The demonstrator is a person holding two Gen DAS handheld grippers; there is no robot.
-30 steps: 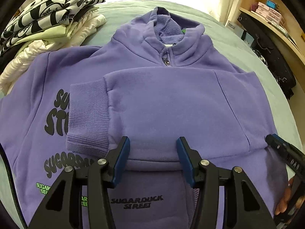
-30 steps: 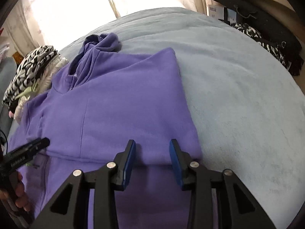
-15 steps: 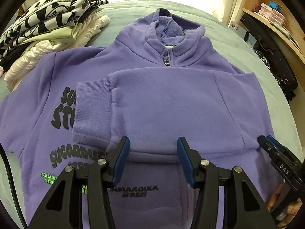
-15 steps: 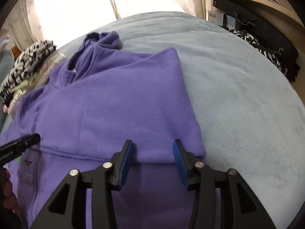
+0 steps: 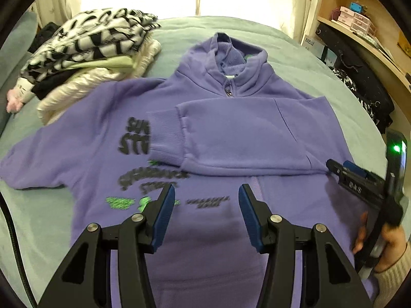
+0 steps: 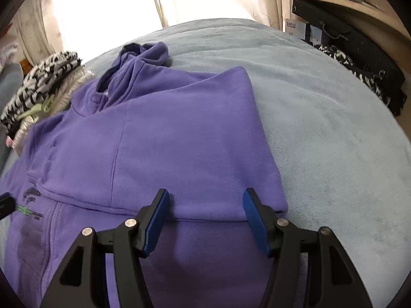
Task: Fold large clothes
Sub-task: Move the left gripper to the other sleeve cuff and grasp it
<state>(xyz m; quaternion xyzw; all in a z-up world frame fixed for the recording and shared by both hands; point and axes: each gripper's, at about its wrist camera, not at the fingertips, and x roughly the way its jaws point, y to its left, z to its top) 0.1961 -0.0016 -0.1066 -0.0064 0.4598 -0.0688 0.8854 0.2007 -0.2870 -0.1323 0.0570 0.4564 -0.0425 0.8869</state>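
Observation:
A purple zip hoodie [image 5: 231, 133] with black and green lettering lies flat, front up, on the bed. Its right sleeve [image 5: 244, 138] is folded across the chest, ribbed cuff [image 5: 164, 136] toward the left. The other sleeve [image 5: 46, 154] lies spread out to the left. My left gripper [image 5: 206, 213] is open and empty above the lower front of the hoodie. My right gripper [image 6: 206, 218] is open and empty over the lower edge of the folded sleeve [image 6: 179, 154]; it also shows in the left wrist view [image 5: 359, 179] at the hoodie's right side.
A stack of folded clothes [image 5: 84, 59] sits at the bed's far left. The grey-green bedspread [image 6: 334, 141] stretches to the right of the hoodie. A wooden shelf with boxes [image 5: 359, 23] and black bags [image 5: 359, 82] stand along the right. A bright curtained window is behind.
Both grippers have pulled back from the folded sleeve toward the hoodie's hem and risen. The sleeve stays folded across the chest. Both have stayed open; the right's jaws now stand wider.

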